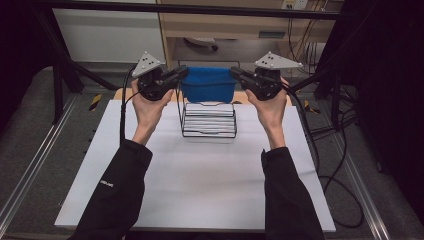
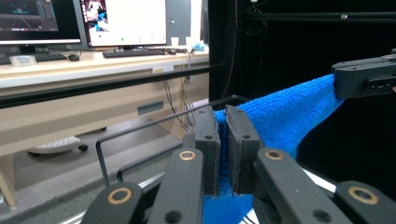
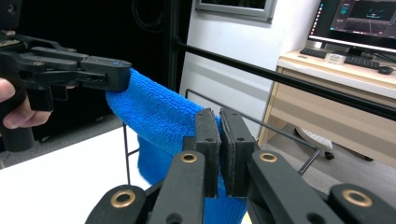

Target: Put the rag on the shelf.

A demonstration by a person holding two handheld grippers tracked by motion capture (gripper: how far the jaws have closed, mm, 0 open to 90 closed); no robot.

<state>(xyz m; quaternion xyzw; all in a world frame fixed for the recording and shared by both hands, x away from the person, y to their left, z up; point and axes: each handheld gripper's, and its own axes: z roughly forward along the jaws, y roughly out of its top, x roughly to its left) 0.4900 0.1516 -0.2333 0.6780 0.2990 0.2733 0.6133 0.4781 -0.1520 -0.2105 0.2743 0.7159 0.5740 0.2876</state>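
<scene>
Bright tabletop, dark surroundings, slightly soft focus.

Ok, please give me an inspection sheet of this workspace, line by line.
Surface: white table, bare in front.
Job's things: blue towel held stretched above the black wire rack.
Clutter: nothing seen.
Grippers: left gripper and right gripper each shut on a top corner of the towel.
Cables: black cables trail off the table's right side.
Surroundings: wooden desk with monitors, black frame bars.
</scene>
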